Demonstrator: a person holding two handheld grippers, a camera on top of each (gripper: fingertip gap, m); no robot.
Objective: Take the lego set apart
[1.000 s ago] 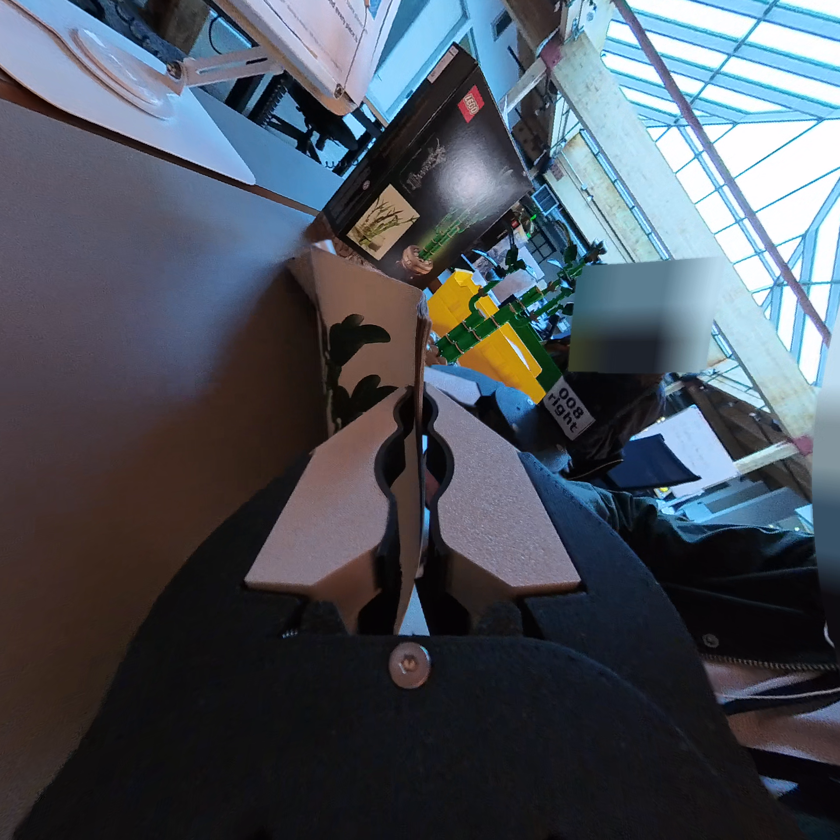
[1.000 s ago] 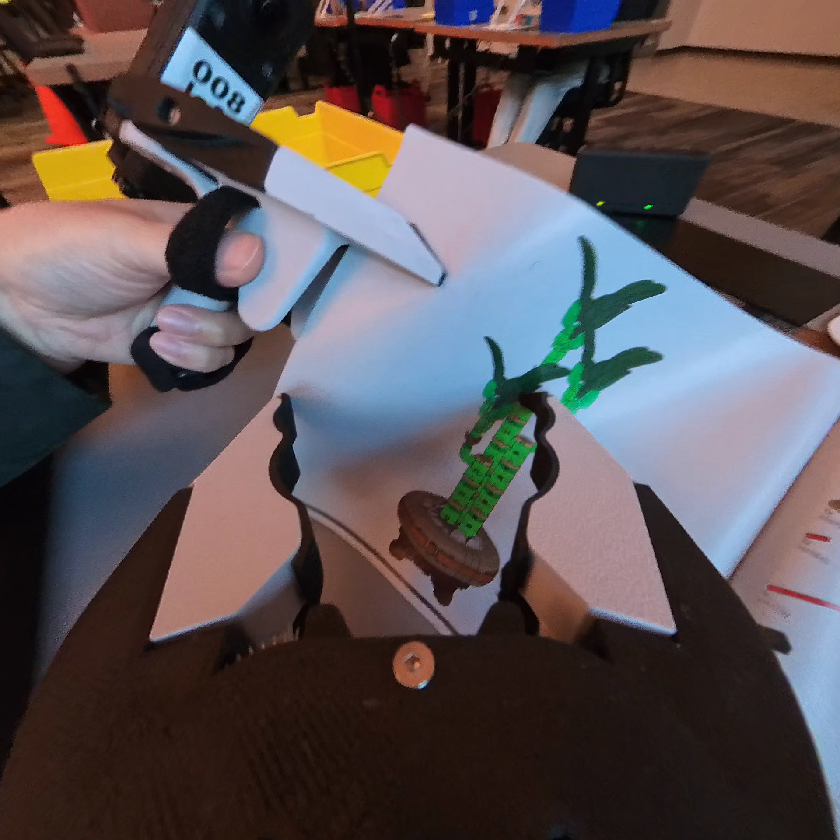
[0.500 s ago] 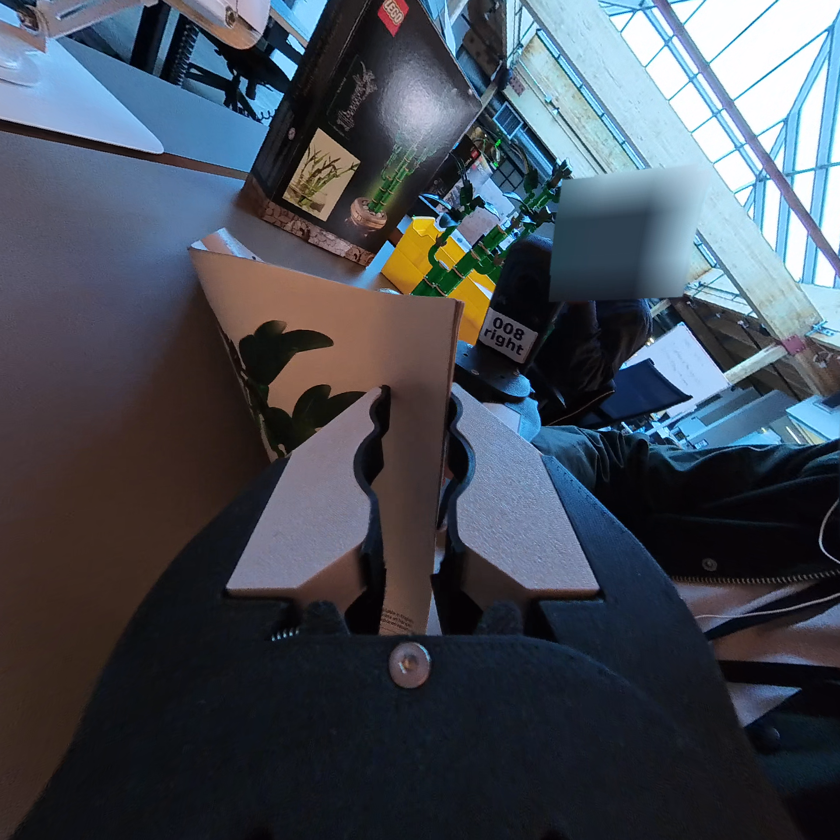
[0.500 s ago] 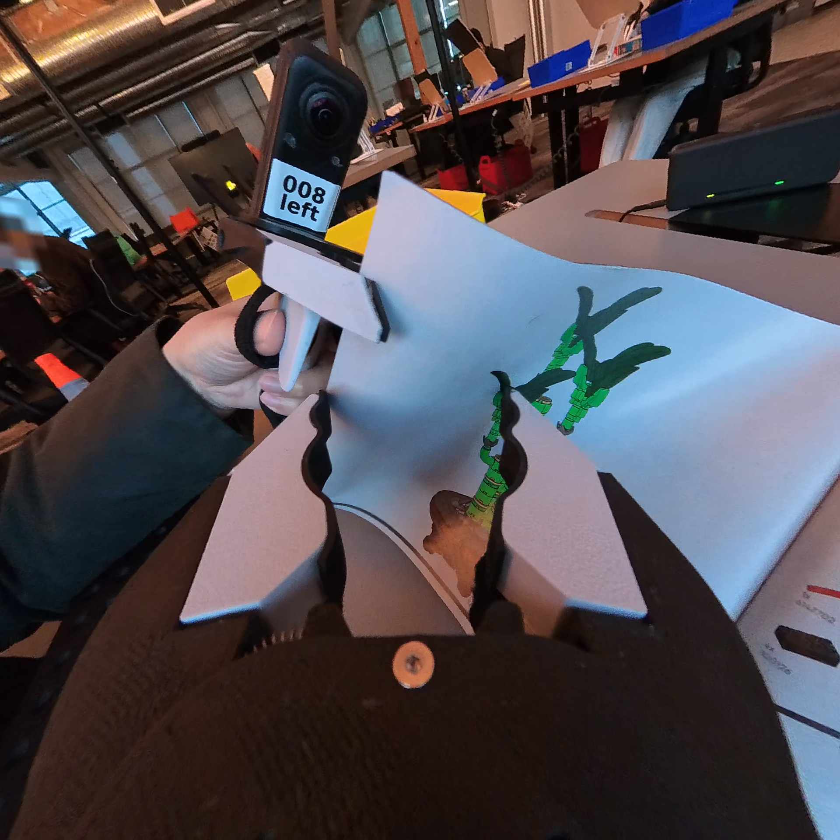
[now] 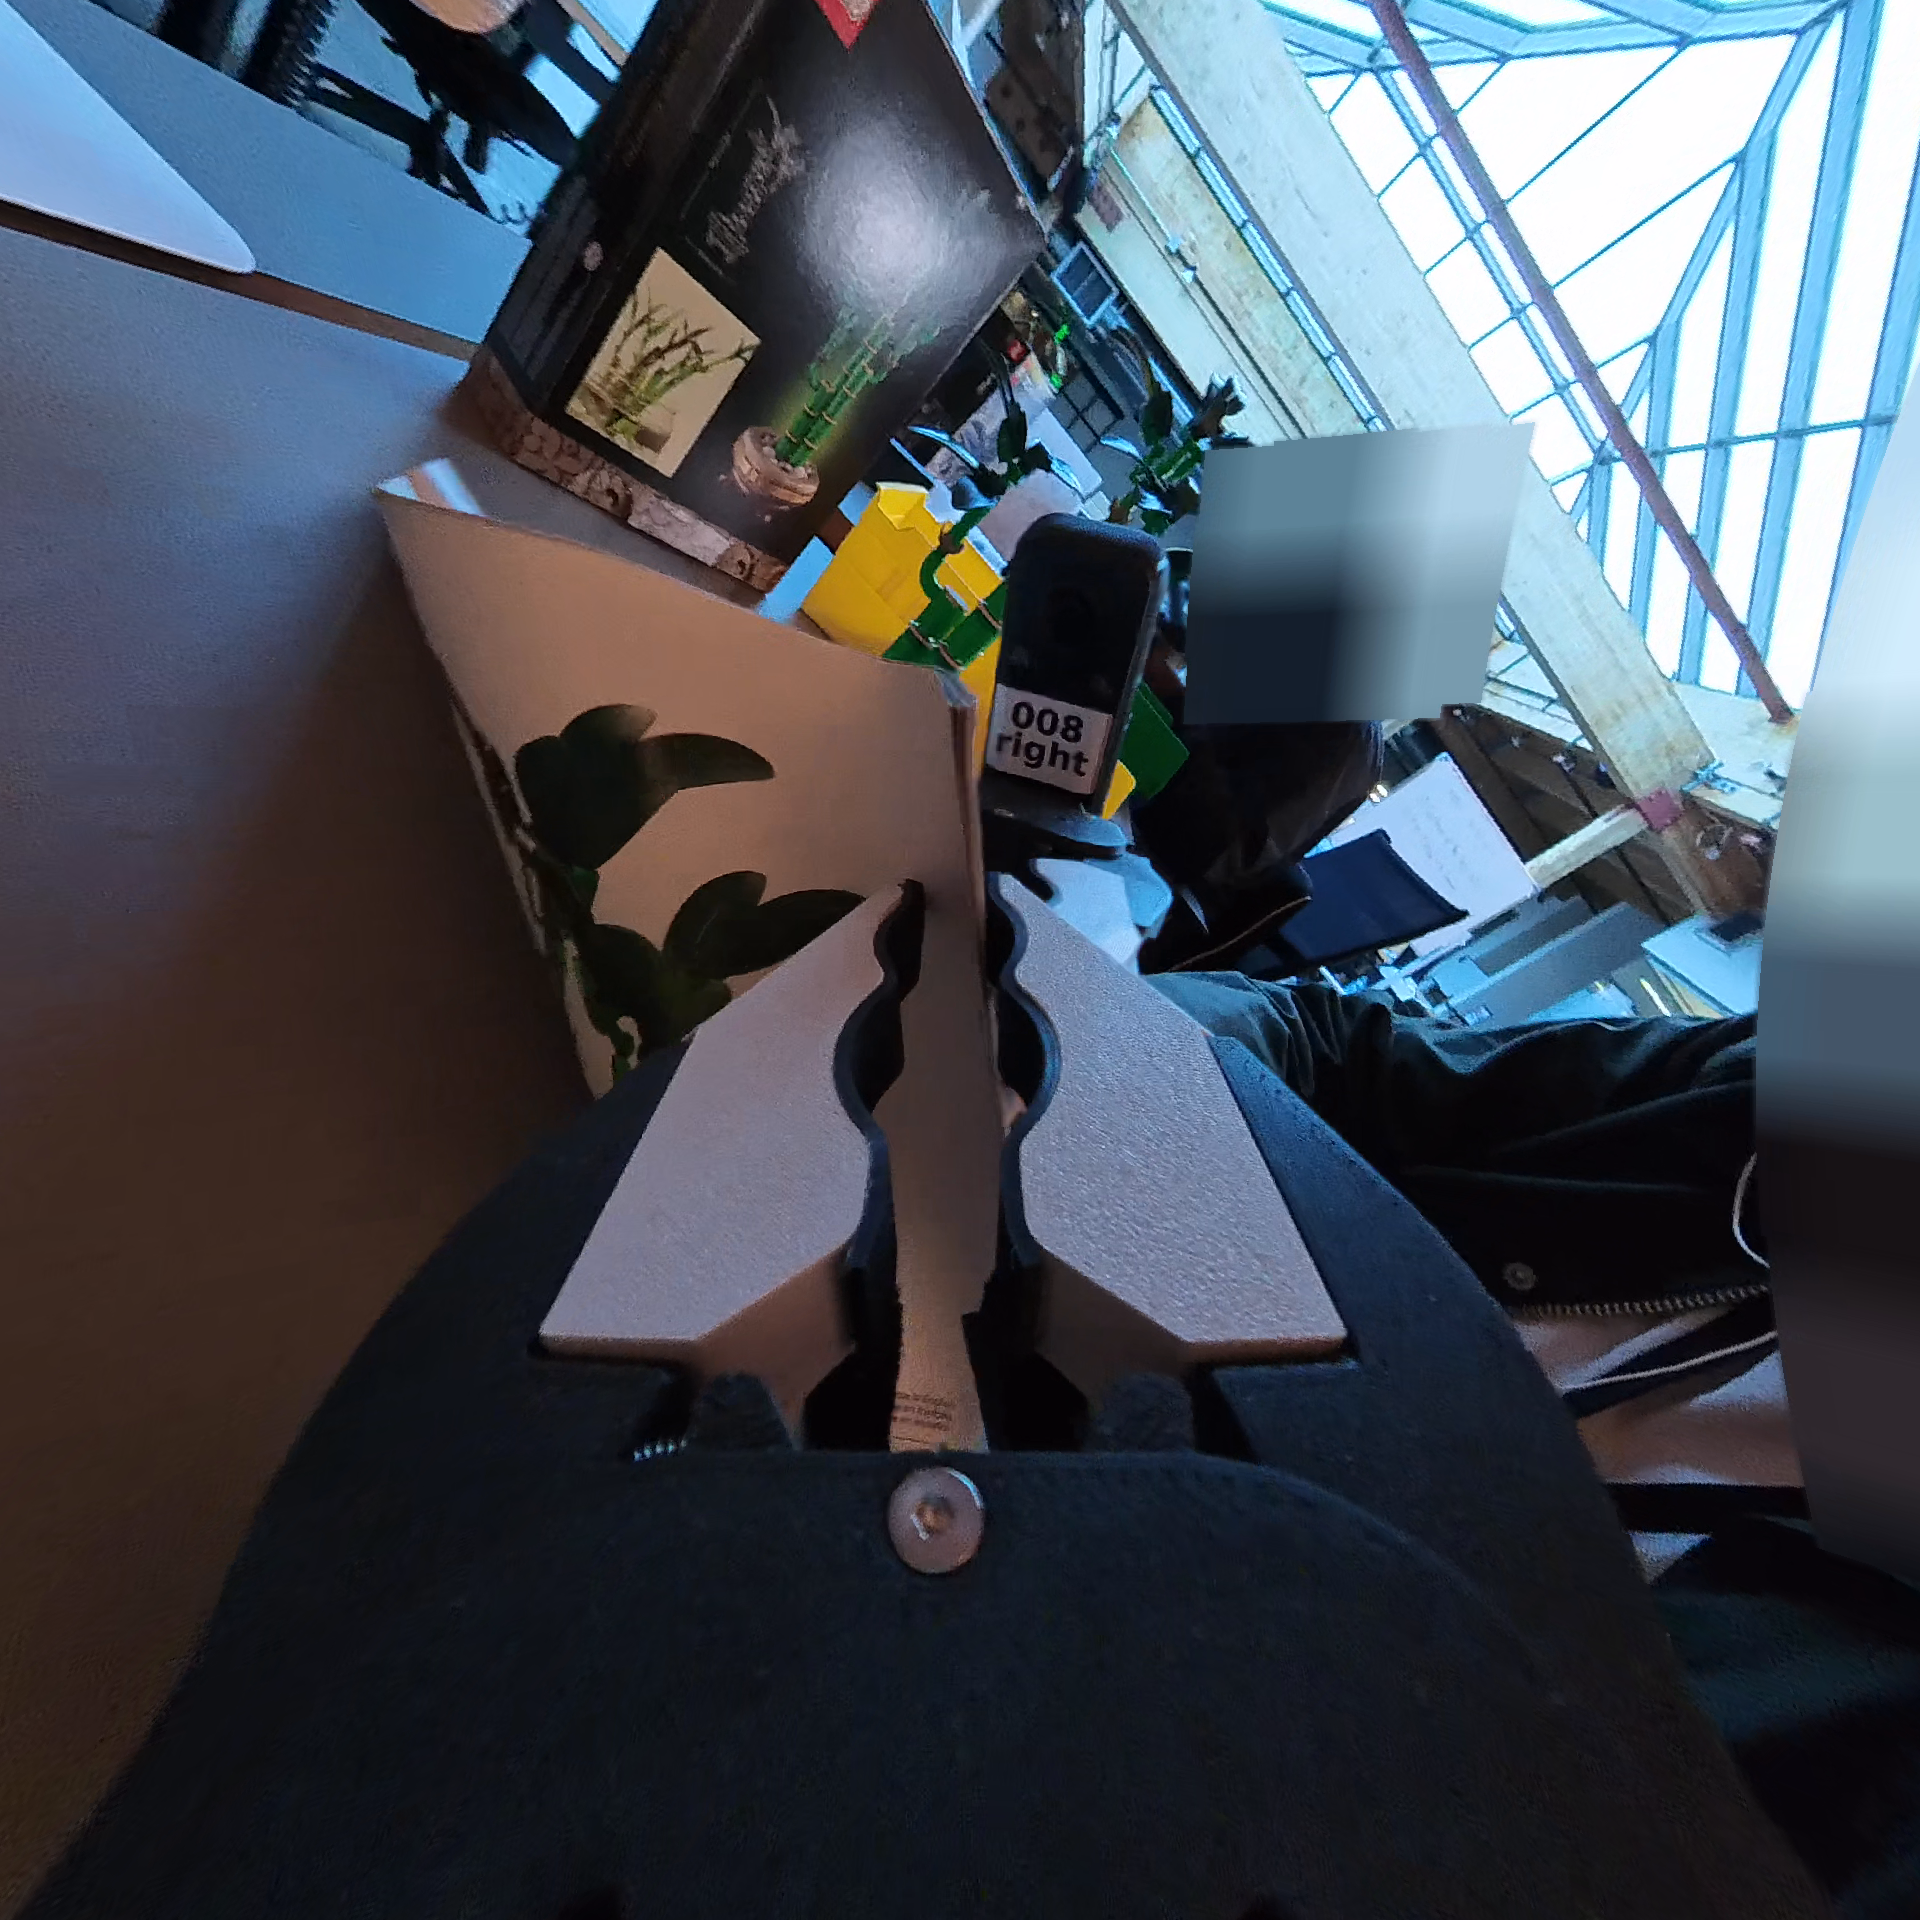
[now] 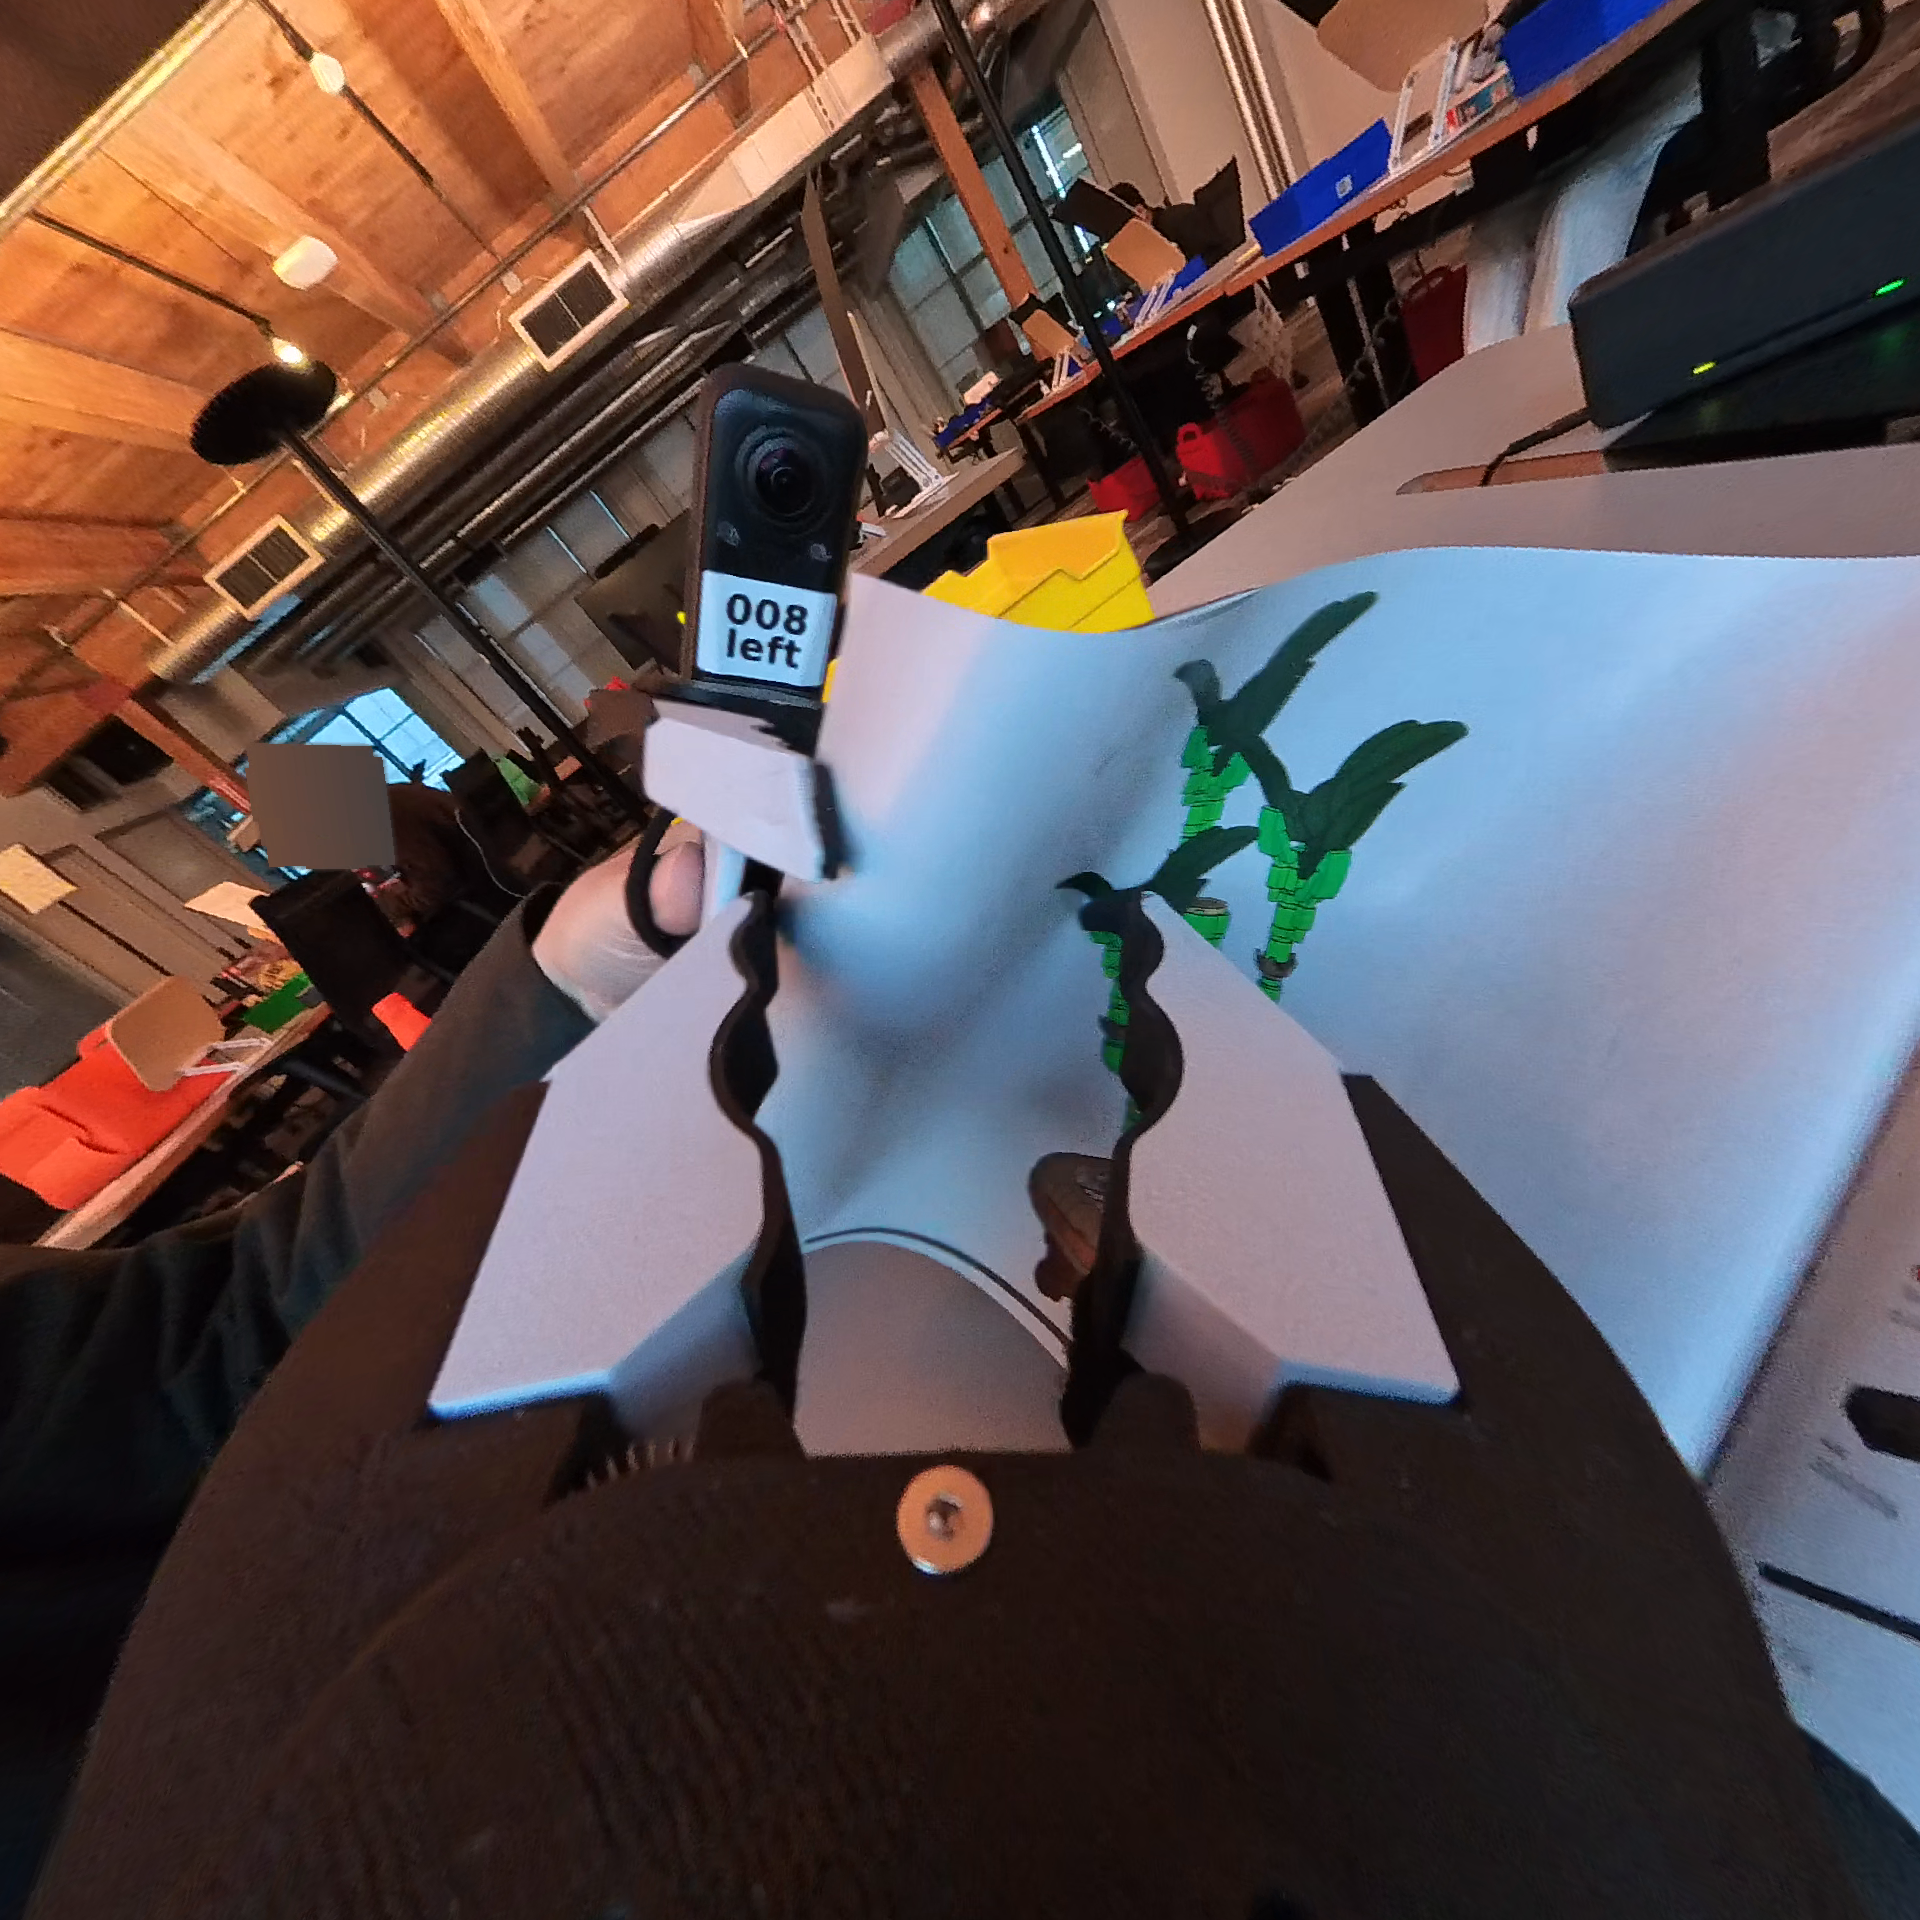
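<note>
Left gripper (image 5: 951,914) is clamped on the edge of the instruction booklet (image 5: 727,727), its jaws nearly closed with only the paper's thickness between them. The booklet stands on edge on the grey table (image 5: 187,727), lifted at the gripped corner and curving down to lie flat toward the far right in the right wrist view; its cover shows a printed green bamboo plant, stalks running along the booklet's long axis away from the right gripper (image 6: 945,914). Right gripper jaws stand apart, with the booklet's cover seen between them; whether the fingers touch the paper cannot be told. The built lego set (image 5: 956,613), green bamboo stalks with dark leaves, shows only in part in the left wrist view, beyond the booklet's top edge and beside the right gripper's camera, stalks rising obliquely toward upper right; its base is hidden. A black product box (image 5: 769,281) stands upright on the table just behind the booklet, and a yellow bin (image 5: 883,571) sits past the box. A dark flat device (image 6: 1745,343) with green lights rests at the far table edge. A printed sheet (image 6: 1829,1507) lies on the table at the right gripper's right. Room: workshop hall with wooden ceiling, ducts, glazed roof, other work tables. Bare table surface lies left of the booklet in the left wrist view.
</note>
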